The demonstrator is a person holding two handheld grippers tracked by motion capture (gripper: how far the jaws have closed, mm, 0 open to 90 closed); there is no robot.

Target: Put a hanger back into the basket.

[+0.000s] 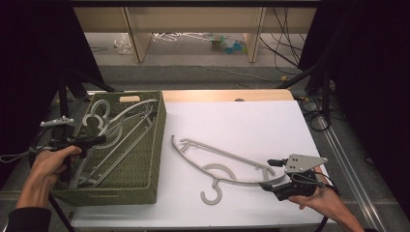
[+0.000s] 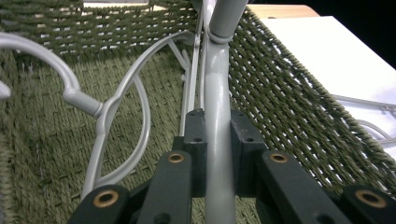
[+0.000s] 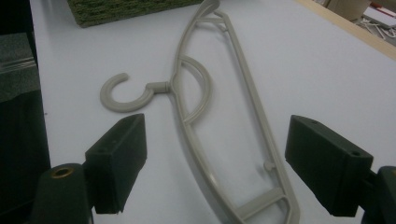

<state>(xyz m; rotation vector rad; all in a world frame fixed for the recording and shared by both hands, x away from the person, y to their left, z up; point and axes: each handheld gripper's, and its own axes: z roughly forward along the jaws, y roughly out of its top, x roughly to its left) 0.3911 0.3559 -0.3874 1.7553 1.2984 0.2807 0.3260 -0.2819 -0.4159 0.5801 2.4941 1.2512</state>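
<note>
Left tongs clenched a grey hanger inside the green woven basket. Right tongs stood released over another hanger lying on the white bench.

Probably a lab or recording room: black curtains at both frame edges, loose black cables upper right, bare pale wooden shelving along the top.

A grey hanger lay flat on the white surface, its hook curling left. The right gripper hovered over its near end, fingers spread wide apart. A woven basket corner sat beyond.
</note>
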